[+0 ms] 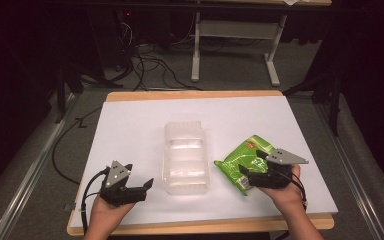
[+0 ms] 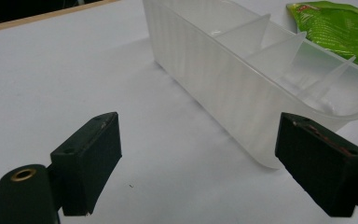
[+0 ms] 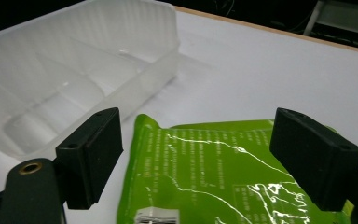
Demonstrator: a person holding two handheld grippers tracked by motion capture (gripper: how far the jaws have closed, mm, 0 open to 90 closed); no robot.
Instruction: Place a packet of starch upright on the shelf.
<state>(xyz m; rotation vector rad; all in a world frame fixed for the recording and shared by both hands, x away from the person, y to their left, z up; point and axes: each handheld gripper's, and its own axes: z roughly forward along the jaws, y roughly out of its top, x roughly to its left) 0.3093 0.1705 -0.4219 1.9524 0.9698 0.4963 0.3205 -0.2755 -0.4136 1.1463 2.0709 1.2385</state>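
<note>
Hands come in from the bottom of the high view, each holding a gripper over the white desk point(image 1: 130, 130): the left gripper point(image 1: 149, 184) sits low at the near left corner, apart from everything, while the right gripper point(image 1: 243, 172) hangs at the near end of a green packet point(image 1: 242, 159) that lies flat just right of a clear divided tray point(image 1: 186, 156) in the middle. From the left gripper view, the left gripper's fingers point(image 2: 89, 158) stand wide with nothing but bare desk between them, and the tray point(image 2: 223, 88) runs away on the right with its thin partitions showing and its compartments looking empty; the packet point(image 2: 340, 28) peeks in beyond it. From the right gripper view, the right gripper's fingers point(image 3: 93, 154) also stand wide, spread to either side of the packet point(image 3: 205, 177), which lies between and below them, not yet pinched; the tray point(image 3: 74, 84) sits just beyond on the left. The work in hand looks like picking up the packet, perhaps for the tray. Risk lies in the packet itself: it is flat, glossy and crinkled, so fingers closing on it could skid off the film or push it along the desk toward the tray. A grip on one corner alone could let it droop and snag a partition.
</note>
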